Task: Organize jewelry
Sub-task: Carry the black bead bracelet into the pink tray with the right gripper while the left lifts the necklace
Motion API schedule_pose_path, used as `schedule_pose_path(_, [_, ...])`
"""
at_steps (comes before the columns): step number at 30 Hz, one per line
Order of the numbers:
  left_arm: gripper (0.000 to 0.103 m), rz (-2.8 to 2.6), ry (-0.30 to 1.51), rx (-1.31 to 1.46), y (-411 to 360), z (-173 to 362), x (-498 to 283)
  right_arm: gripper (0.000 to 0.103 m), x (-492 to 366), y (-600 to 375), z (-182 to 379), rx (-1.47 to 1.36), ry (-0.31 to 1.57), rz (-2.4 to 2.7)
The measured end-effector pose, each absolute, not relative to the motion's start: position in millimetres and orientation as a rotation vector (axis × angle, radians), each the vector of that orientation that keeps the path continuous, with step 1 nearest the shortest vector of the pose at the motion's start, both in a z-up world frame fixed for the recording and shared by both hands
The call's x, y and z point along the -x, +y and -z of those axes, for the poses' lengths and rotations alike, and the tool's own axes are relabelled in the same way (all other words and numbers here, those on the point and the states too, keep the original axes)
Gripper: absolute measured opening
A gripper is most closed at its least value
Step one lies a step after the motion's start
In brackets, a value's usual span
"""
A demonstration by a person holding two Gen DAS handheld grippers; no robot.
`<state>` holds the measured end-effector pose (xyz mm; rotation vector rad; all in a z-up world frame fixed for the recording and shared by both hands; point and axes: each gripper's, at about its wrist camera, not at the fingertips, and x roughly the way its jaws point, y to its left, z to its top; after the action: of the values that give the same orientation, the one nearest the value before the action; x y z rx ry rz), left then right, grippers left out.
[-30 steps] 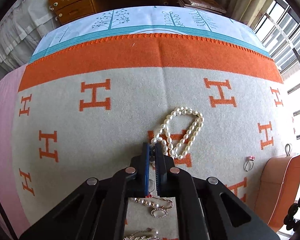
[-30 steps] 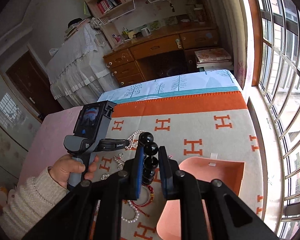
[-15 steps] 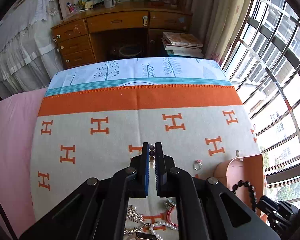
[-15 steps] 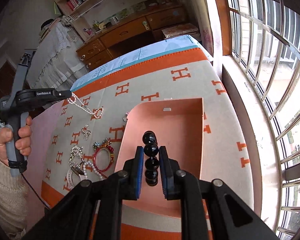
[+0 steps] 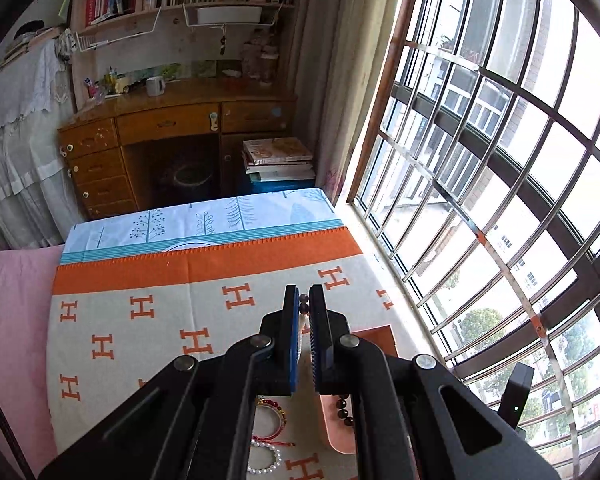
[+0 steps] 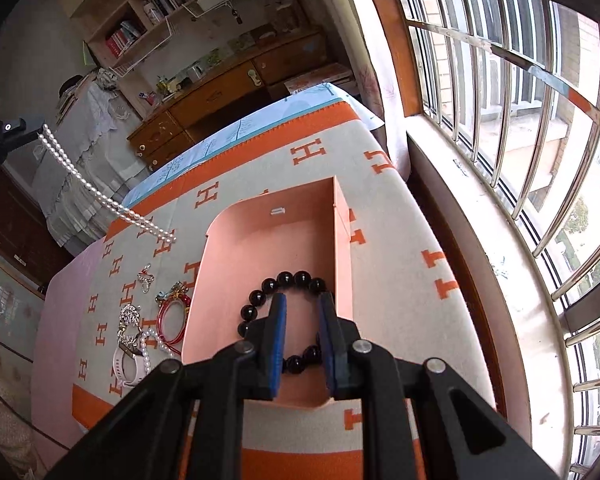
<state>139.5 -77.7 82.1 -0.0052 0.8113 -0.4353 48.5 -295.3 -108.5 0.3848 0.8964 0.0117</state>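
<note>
Black beads of a round bracelet lie on the floor of the peach box, directly beneath the right tool, whose blue-padded jaws stand spread apart with the bracelet loose between and around them, gripping nothing. The box sits open on the orange-and-cream H-patterned blanket that covers the bed.

Left of the box, near its front corner, a white watch and a small white pearl bracelet rest on the blanket. Just beyond them lie a glittering silver piece and a red cord bangle, the bangle just beside the box's left wall. Farther along that side sits a small silver charm.

Beyond the box's far left corner, a long pearl necklace hangs from the left tool, its lower end trailing above the blanket. The left tool's jaws are pressed nearly together, pinching the necklace, with dark beads showing at their tips.

Past the box and the foot of the bed stands a wooden desk with bookshelves above, and to the box's right runs a barred window.
</note>
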Motion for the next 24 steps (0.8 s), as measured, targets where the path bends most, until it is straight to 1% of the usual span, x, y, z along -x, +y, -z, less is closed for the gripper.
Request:
schedule_pose_path(5, [0.003,0.509,0.773,-0.003,-103,-100,-119,0.016,-43,-303,105,-0.393,0.867,0.015])
schedule_pose_path(9, [0.003,0.564,0.809,-0.008,-125,-92,-112,0.016,-41,-304,103,-0.385,0.853,0.024])
schedule_pose_path(16, [0.003,0.63,0.918,-0.035,-159,-40,-101,0.016,-40,-311,107,-0.407,0.858,0.047])
schedule_pose_path(24, [0.003,0.642,0.984,-0.075,-179,16,-87,0.016,-42,-311,111,-0.407,0.869,0.046])
